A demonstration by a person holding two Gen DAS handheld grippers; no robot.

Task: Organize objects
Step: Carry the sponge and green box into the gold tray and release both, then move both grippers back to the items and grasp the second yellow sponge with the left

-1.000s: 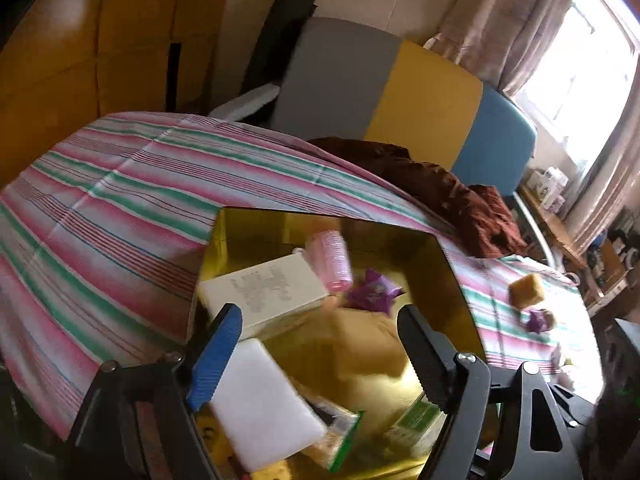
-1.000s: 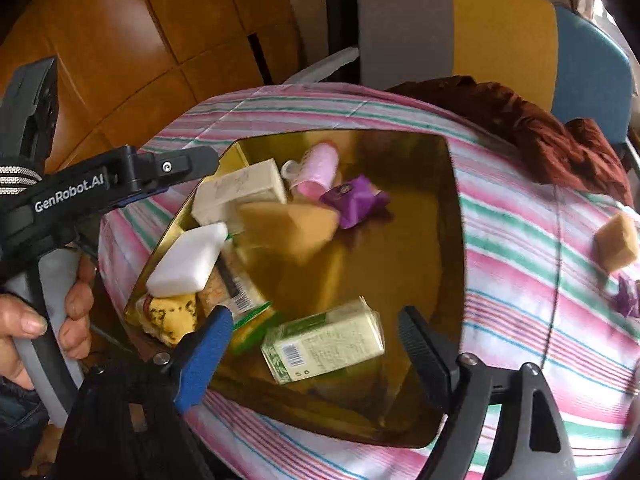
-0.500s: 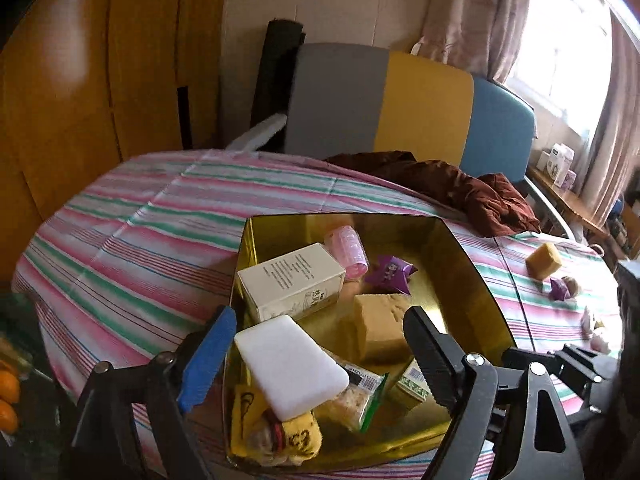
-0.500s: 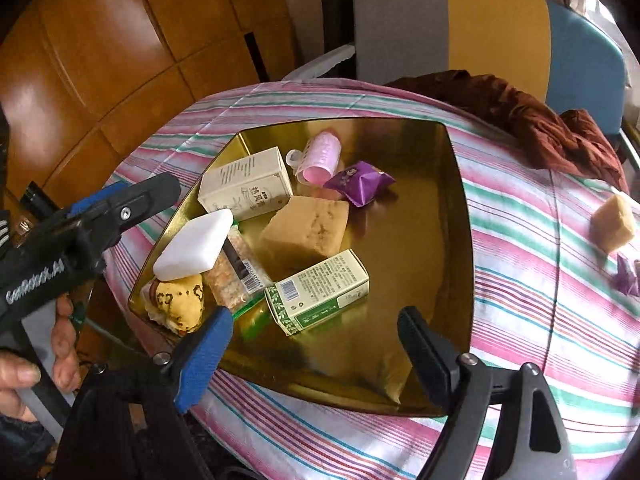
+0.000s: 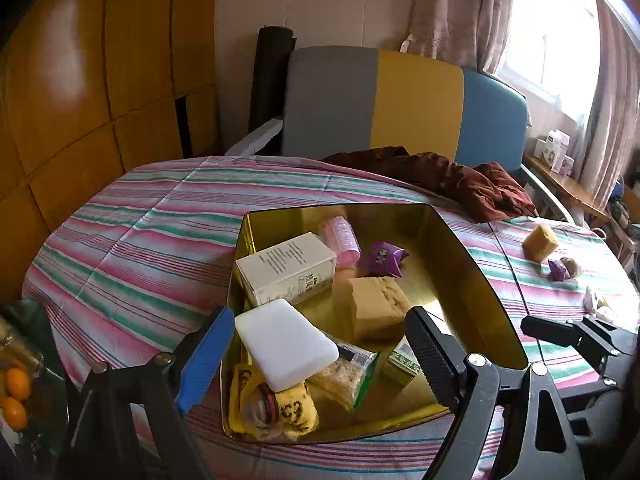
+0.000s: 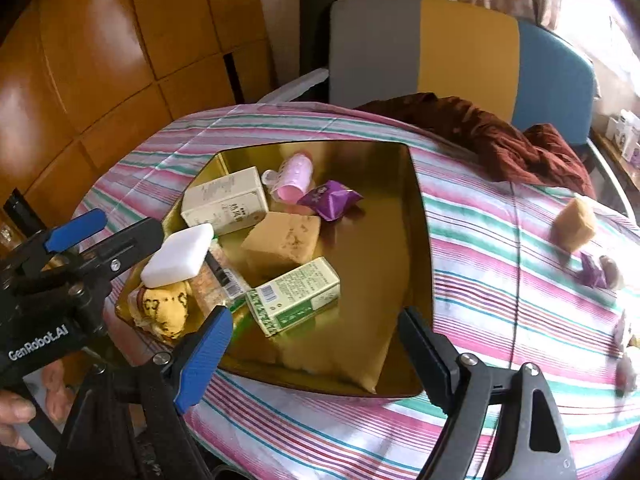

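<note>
A gold tray [image 5: 360, 210] [image 6: 420, 220] on the striped table holds a white box [image 5: 288, 268], pink roller [image 5: 342, 236], purple wrapper [image 5: 382, 258], tan sponge [image 5: 376, 304] [image 6: 284, 242], green box [image 6: 294, 296], white block [image 5: 286, 350] and yellow cloth [image 5: 280, 412]. My left gripper [image 5: 318, 360] [image 6: 120, 232] hovers open and empty over the tray's near left corner. My right gripper [image 6: 314, 356] stands open and empty above the tray's near edge. A second tan sponge [image 6: 574, 222] and purple wrapper [image 6: 592, 272] lie on the cloth to the right.
A crumpled brown cloth [image 5: 460, 184] lies at the table's far edge, before a grey, yellow and blue chair back [image 5: 400, 100]. Oranges [image 5: 16, 396] sit low at the left. Small pale items [image 6: 626, 356] rest near the right table edge.
The tan sponge, blurred between the left fingers a second ago, now lies still in the tray. My left gripper has drawn back toward the near left corner. The right gripper has backed off slightly.
</note>
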